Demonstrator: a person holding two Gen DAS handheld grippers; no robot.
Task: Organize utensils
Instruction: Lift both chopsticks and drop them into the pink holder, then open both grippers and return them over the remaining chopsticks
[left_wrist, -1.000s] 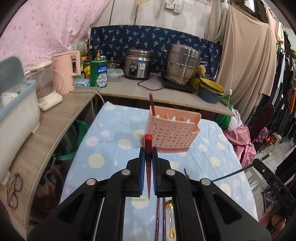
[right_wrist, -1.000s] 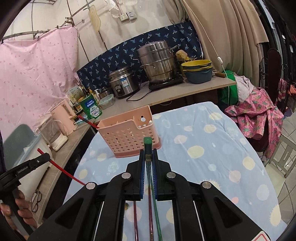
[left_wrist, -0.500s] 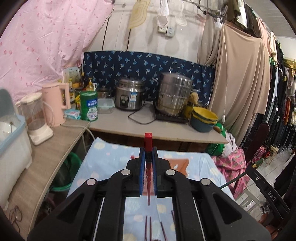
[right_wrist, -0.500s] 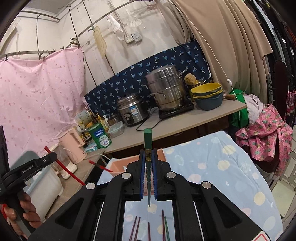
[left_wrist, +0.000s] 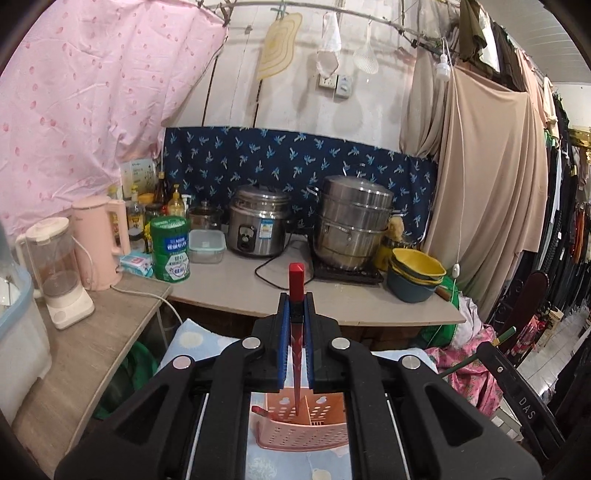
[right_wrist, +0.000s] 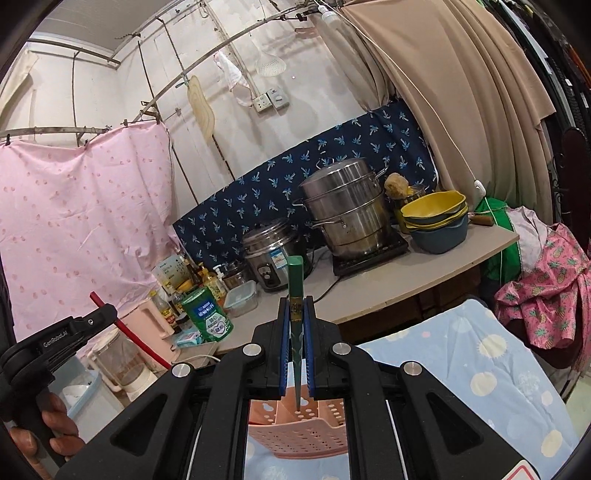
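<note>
My left gripper is shut on a red chopstick that stands upright, its thin tip hanging over the pink perforated utensil basket below. A red utensil end pokes from the basket's left compartment. My right gripper is shut on a green chopstick, also upright, its tip above the same pink basket. The left gripper with the red chopstick shows at the left of the right wrist view, held by a hand.
The basket sits on a blue spotted tablecloth. Behind it a counter carries a rice cooker, a steel steamer pot, stacked bowls, a green tin, a pink kettle and a blender. Clothes hang at the right.
Both grippers have risen and tilted up with their chopsticks. The basket has slid from ahead of the fingers to below them, and the loose utensils on the cloth have left view.
</note>
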